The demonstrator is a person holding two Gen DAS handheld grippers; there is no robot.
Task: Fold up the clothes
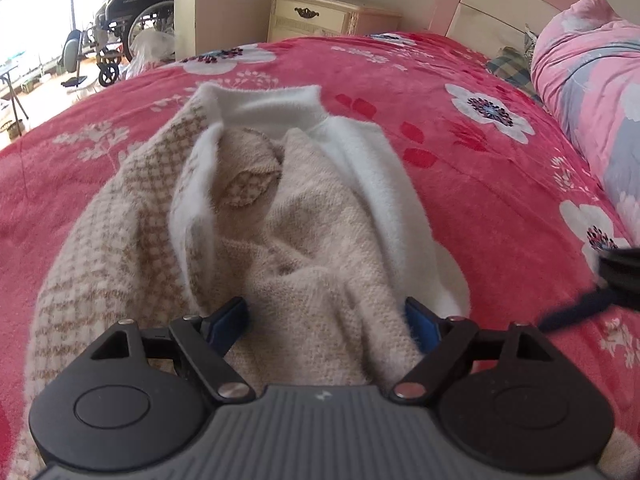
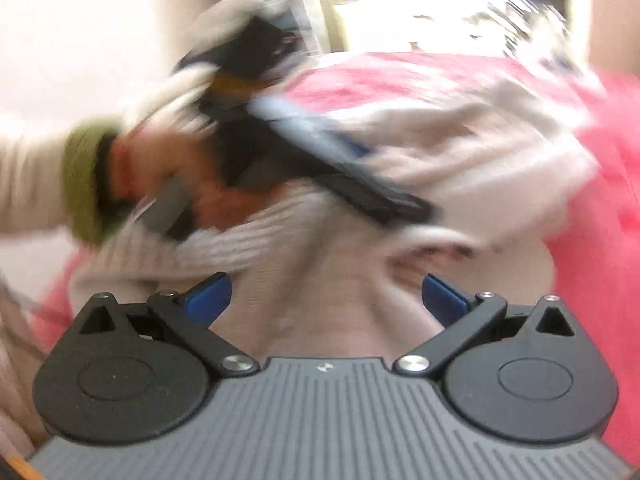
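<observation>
A cream knitted garment (image 1: 304, 232) with a white fleecy lining lies crumpled on the red flowered bedspread (image 1: 400, 80), collar toward the far side. My left gripper (image 1: 325, 322) hangs low over its near part, jaws wide apart, and a raised ridge of knit runs between the blue pads (image 1: 230, 320). The right wrist view is smeared by motion. There my right gripper (image 2: 328, 296) is open above the same garment (image 2: 320, 256), nothing pinched. A hand with a green cuff (image 2: 88, 176) holds the left gripper (image 2: 384, 180) slanting down onto the cloth.
A cream nightstand (image 1: 320, 16) and a pink headboard stand behind the bed. A pink patterned quilt (image 1: 592, 80) is piled at the right. A wheelchair (image 1: 128, 20) stands on the floor at far left. A dark blurred shape (image 1: 616, 276) pokes in at the right edge.
</observation>
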